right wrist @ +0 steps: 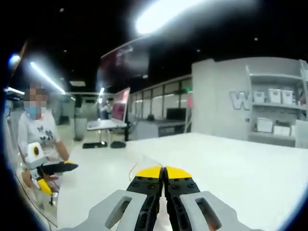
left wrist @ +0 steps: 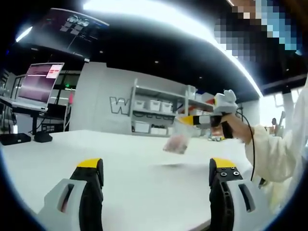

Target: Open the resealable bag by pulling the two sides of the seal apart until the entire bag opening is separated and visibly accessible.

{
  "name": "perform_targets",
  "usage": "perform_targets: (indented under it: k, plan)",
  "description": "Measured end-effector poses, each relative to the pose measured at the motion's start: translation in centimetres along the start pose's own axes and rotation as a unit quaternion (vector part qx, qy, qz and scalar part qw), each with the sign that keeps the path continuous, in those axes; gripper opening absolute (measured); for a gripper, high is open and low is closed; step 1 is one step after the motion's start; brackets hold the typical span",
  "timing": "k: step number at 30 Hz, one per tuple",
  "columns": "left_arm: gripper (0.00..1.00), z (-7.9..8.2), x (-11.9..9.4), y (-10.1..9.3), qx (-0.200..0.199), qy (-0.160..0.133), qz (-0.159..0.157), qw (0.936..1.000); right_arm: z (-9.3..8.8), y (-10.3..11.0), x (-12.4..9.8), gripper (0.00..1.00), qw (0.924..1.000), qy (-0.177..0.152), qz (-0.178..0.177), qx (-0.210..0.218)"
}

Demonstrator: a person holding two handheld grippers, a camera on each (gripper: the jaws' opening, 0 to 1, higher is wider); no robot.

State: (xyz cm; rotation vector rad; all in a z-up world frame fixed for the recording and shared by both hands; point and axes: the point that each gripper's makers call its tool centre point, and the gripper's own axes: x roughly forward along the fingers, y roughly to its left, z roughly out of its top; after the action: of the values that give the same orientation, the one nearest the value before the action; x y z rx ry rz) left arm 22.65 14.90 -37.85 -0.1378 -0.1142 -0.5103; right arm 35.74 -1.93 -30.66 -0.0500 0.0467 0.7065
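Left gripper view: left gripper (left wrist: 156, 180) at 6 o'clock, jaws spread wide with nothing between them, yellow tips up, hovering over the white worktop (left wrist: 130, 163). At 2 o'clock the right gripper (left wrist: 185, 120) comes in from the right, held by a hand (left wrist: 237, 129) in a white sleeve. A clear resealable bag (left wrist: 177, 140) hangs from its tips, lifted off the worktop, a faint shadow under it. Bag seal state too blurry to tell. Far side: shelf unit (left wrist: 161, 111) with white bins at 12 o'clock, monitor (left wrist: 41, 83) on a stand at 10 o'clock.

Right gripper view: right gripper (right wrist: 163, 172) at 6 o'clock, jaws pressed together, yellow tips touching. A thin clear edge of the bag (right wrist: 144, 162) peeks out just past the tips at about 11 o'clock from them, pinched there. White worktop (right wrist: 231, 163) beyond. At 9 o'clock the left gripper (right wrist: 67, 166), held low near the person's body; jaw spread can't be told from here. Monitor (right wrist: 120, 103) at 11 o'clock, shelves (right wrist: 274, 115) at 3 o'clock.
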Motion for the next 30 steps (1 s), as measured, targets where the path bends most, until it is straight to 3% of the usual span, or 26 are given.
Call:
perform_targets:
  k: [30]
  plan:
    - [0.89,-0.1,-0.2,0.1,0.003,0.005,0.0,1.0,-0.1,-1.2,2.9,0.0,0.9999,0.016,-0.002,0.003]
